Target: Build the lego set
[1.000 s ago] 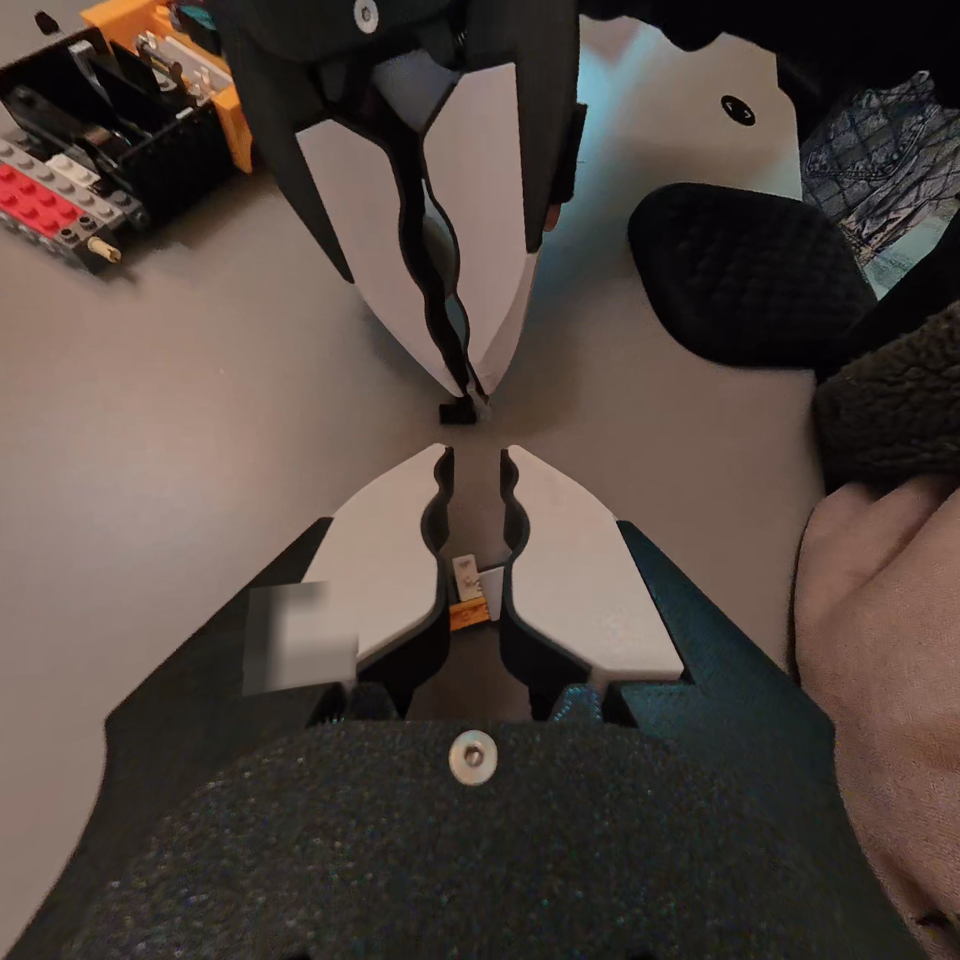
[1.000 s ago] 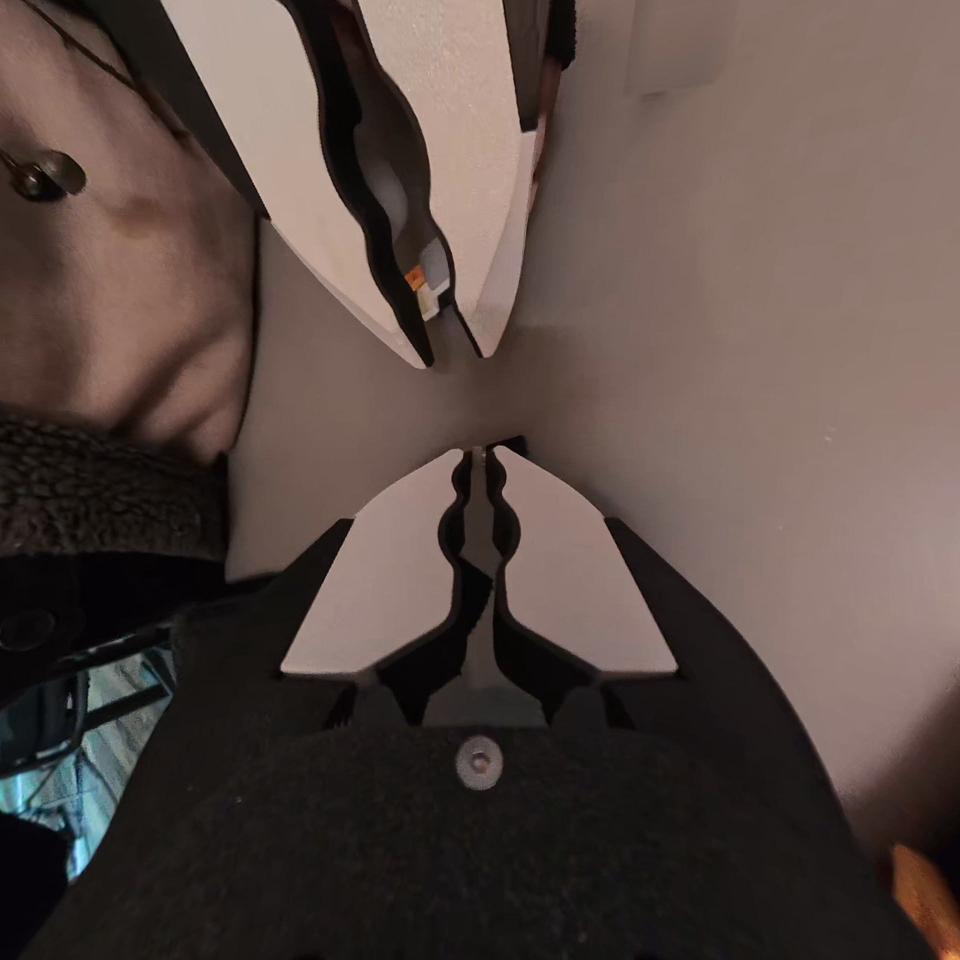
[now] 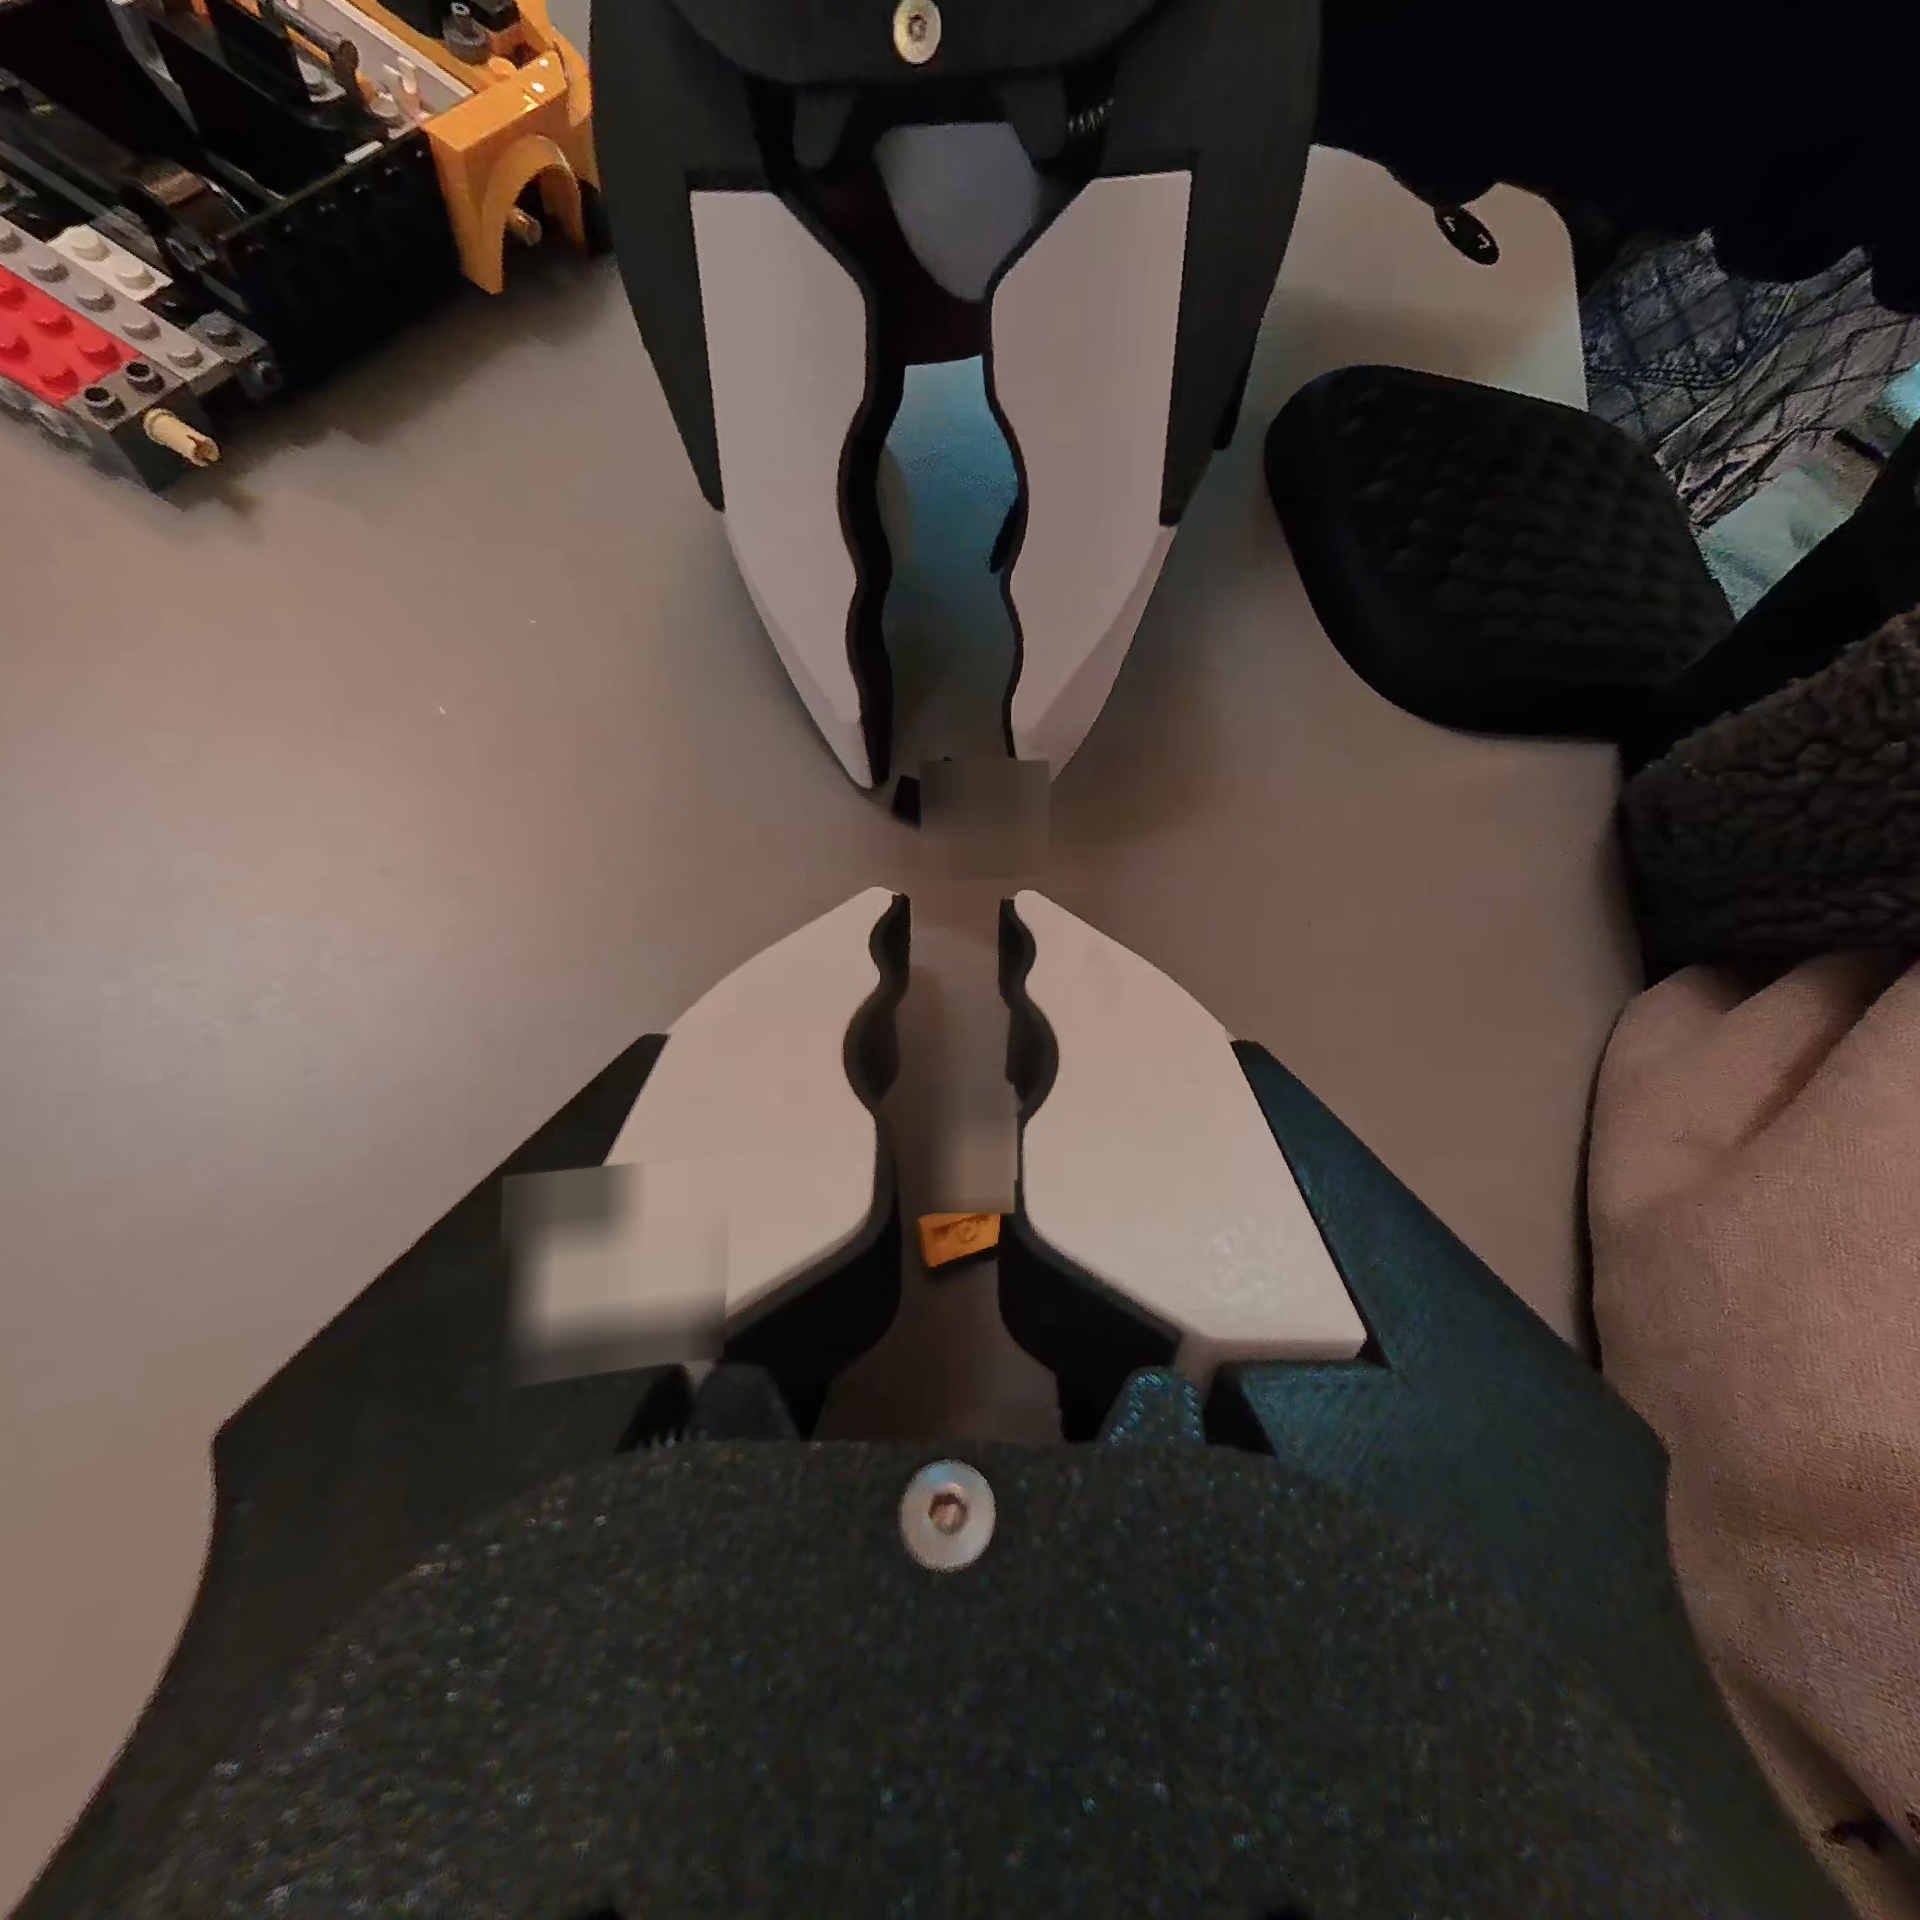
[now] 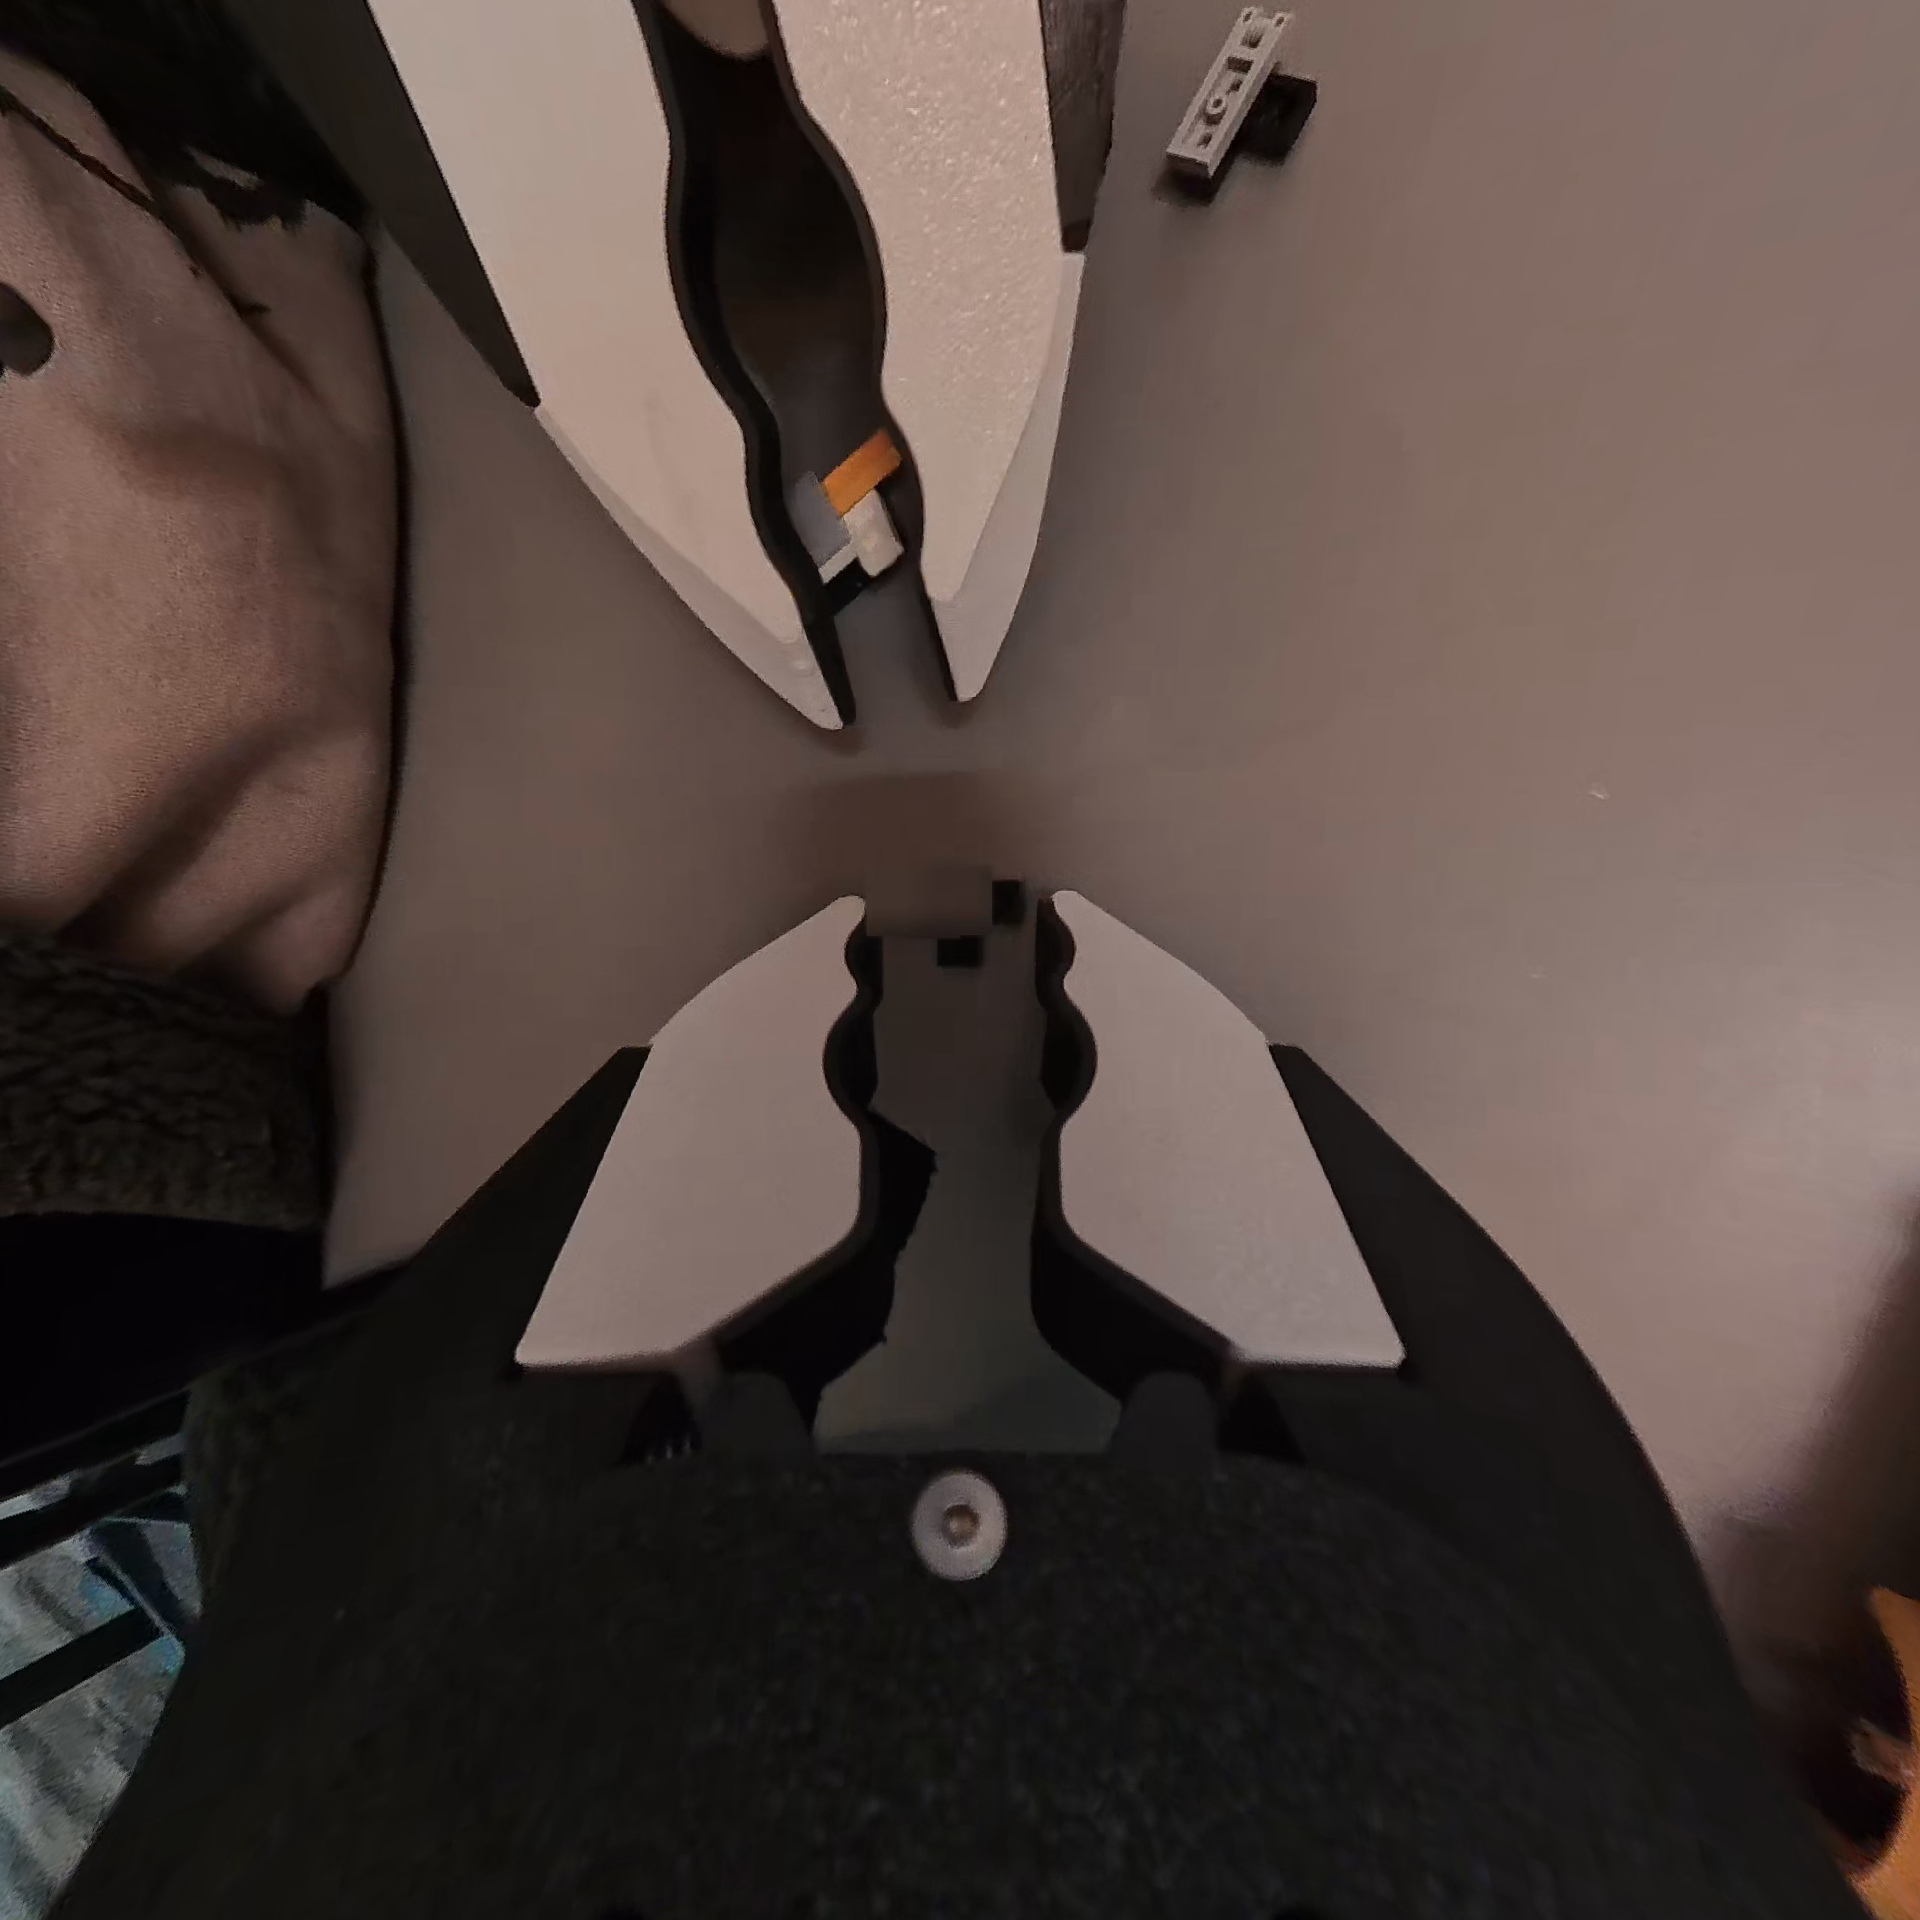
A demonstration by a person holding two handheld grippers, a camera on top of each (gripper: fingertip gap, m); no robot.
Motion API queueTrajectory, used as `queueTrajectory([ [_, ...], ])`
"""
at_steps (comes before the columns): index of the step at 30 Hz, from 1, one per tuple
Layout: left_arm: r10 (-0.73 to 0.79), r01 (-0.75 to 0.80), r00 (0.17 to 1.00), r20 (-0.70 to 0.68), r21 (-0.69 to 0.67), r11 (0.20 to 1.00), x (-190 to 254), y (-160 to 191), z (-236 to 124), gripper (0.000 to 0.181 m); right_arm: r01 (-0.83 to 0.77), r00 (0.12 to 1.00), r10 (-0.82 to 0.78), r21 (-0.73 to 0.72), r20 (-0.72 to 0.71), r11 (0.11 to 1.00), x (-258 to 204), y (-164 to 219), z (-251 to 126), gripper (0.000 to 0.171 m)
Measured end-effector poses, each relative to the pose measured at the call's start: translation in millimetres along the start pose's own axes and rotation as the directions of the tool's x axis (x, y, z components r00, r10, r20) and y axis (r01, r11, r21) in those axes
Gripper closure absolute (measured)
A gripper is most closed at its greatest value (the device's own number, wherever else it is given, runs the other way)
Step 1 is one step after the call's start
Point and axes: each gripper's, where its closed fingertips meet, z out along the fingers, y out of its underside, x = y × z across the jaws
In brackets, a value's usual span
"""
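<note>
My left gripper [image 3: 954,904] is at the bottom of the left wrist view, shut on a small orange and white lego piece [image 3: 961,1238] held deep between its fingers. The piece also shows in the right wrist view [image 4: 857,509]. My right gripper [image 4: 954,904] points at the left one, tip to tip, low over the grey table [image 3: 416,831]. Its jaws stand apart and hold nothing. In the left wrist view it [image 3: 956,764] comes in from the top. A small black lego piece [image 4: 958,951] lies on the table between the right fingertips, partly hidden by a blurred patch.
A partly built lego vehicle [image 3: 260,208] in black, orange, red and grey stands at the far left. A grey plate with a black part [image 4: 1226,99] lies beyond the left gripper. A black mesh pad [image 3: 1475,551] and a person's sleeve [image 3: 1766,1351] are at the table's right edge. Both grippers' tips are close together, under 4 cm apart.
My right gripper has opened and let go of the small black piece, which now rests on the table. It has also straightened. The left gripper still holds its piece.
</note>
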Motion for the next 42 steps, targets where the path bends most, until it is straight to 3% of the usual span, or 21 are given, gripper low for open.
queueTrajectory([
  [19,-0.014,0.014,1.000,-0.012,0.024,1.000,0.2,-0.4,-3.1,0.166,0.011,0.992,-0.020,-0.076,-0.125,0.997,2.9,-0.5,4.3,0.153],
  [42,-0.019,0.019,0.999,-0.032,0.020,1.000,4.3,1.4,0.2,0.166,-0.071,0.997,0.072,0.024,-0.028,0.997,-9.5,4.6,6.4,0.158],
])
